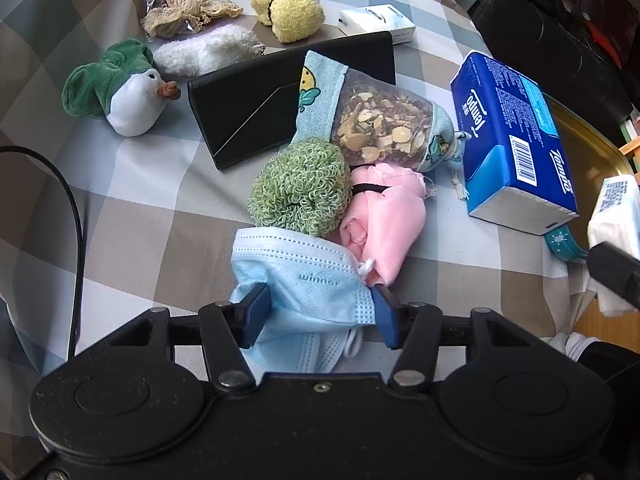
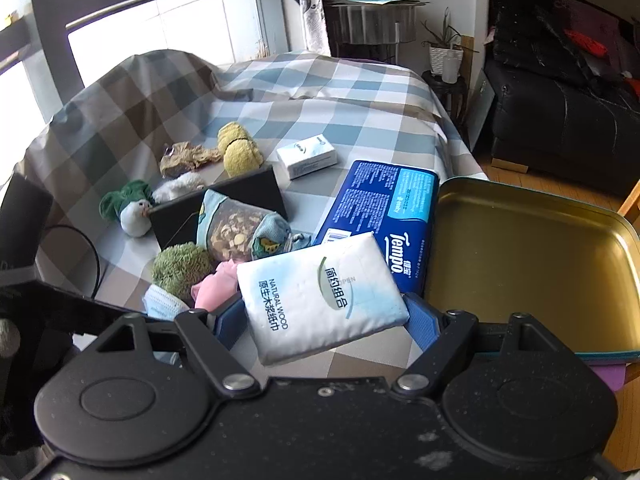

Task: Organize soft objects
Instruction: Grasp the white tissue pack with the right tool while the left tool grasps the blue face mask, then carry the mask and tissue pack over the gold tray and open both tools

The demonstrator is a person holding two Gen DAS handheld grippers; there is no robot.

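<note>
My left gripper (image 1: 320, 312) is shut on a light blue face mask (image 1: 304, 276), bunched between its blue pads on the checked cloth. Beyond it lie a green loop scrunchie (image 1: 298, 188), a pink cloth (image 1: 380, 220) and a herb sachet (image 1: 380, 124). My right gripper (image 2: 324, 320) is shut on a white tissue pack (image 2: 320, 296) and holds it above the cloth, left of the gold tin tray (image 2: 520, 264). The pack also shows at the right edge of the left wrist view (image 1: 614, 220).
A blue Tempo tissue pack (image 1: 512, 140) lies beside the tray. A black case (image 1: 280, 96), penguin plush (image 1: 120, 88), white fluffy pouch (image 1: 204, 50), beige lace (image 1: 184, 14), yellow towel roll (image 1: 284, 4) and small tissue pack (image 1: 376, 22) lie farther back. A black cable (image 1: 76, 220) runs at left.
</note>
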